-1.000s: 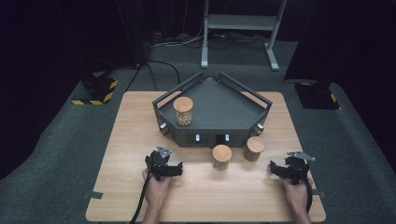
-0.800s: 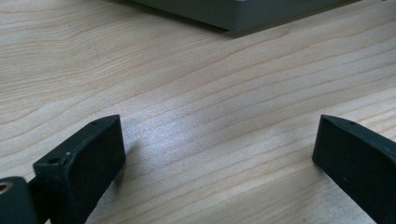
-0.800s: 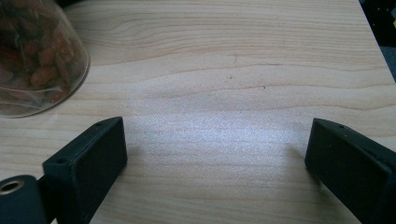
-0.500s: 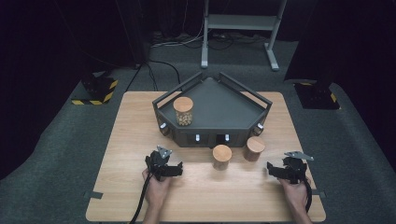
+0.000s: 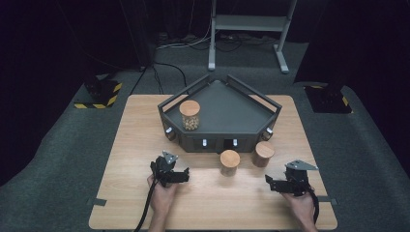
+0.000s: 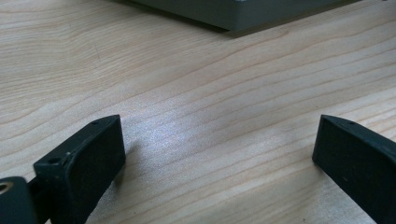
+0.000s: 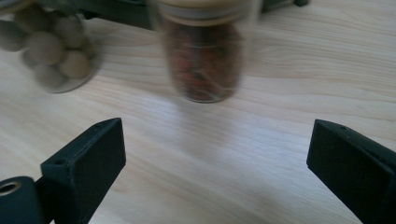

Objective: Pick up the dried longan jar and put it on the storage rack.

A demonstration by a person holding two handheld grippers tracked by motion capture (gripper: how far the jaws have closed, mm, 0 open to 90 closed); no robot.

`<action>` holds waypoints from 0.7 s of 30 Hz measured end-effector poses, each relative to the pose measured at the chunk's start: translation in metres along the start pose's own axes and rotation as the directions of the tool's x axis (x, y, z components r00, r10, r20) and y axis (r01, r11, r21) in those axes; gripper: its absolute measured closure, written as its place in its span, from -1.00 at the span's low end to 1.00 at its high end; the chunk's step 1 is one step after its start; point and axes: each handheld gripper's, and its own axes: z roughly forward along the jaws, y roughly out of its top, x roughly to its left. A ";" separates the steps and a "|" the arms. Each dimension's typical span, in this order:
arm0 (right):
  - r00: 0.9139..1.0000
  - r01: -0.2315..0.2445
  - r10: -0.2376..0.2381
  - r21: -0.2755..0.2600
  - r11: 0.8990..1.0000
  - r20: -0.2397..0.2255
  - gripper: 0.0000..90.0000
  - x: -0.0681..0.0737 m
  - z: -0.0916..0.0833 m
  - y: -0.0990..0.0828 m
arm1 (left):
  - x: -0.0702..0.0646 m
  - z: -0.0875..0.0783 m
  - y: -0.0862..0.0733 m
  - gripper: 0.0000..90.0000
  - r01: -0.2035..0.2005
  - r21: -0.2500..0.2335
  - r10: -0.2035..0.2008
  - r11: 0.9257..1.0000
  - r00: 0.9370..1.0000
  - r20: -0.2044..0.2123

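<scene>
Jars (image 5: 230, 162) stand on the bench (image 5: 125, 145) before the tray (image 5: 227, 104); our right tongs (image 5: 273, 182), just spread wider and empty, have lifted toward them. Left tongs (image 5: 180, 175) sit apart, idle.

Legible text, labels, brands, numbers: none on any item. Sole marking: yellow-and-black hazard stripes (image 5: 99, 102) on a floor base, without wording.

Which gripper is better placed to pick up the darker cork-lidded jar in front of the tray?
Right. The right gripper has open jaws aimed at the darker cork-lidded glass jar, bare wooden table between. The left gripper, also open, faces the grey tray's corner instead.
</scene>
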 end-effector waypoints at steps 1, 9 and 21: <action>1.000 0.011 -0.011 -0.001 1.000 -0.016 -0.90 0.002 0.000 0.000 | 0.000 0.000 0.000 -0.95 0.000 0.000 0.000 1.000 1.000 0.000; 0.992 0.081 -0.082 -0.016 0.997 -0.097 -0.87 0.019 0.003 0.004 | 0.000 0.000 0.000 -0.95 -0.001 0.000 0.001 1.000 1.000 0.002; 0.976 0.129 -0.135 -0.043 0.991 -0.174 -0.87 0.031 0.011 0.014 | 0.000 0.000 0.000 -0.95 0.000 0.000 0.000 1.000 1.000 0.002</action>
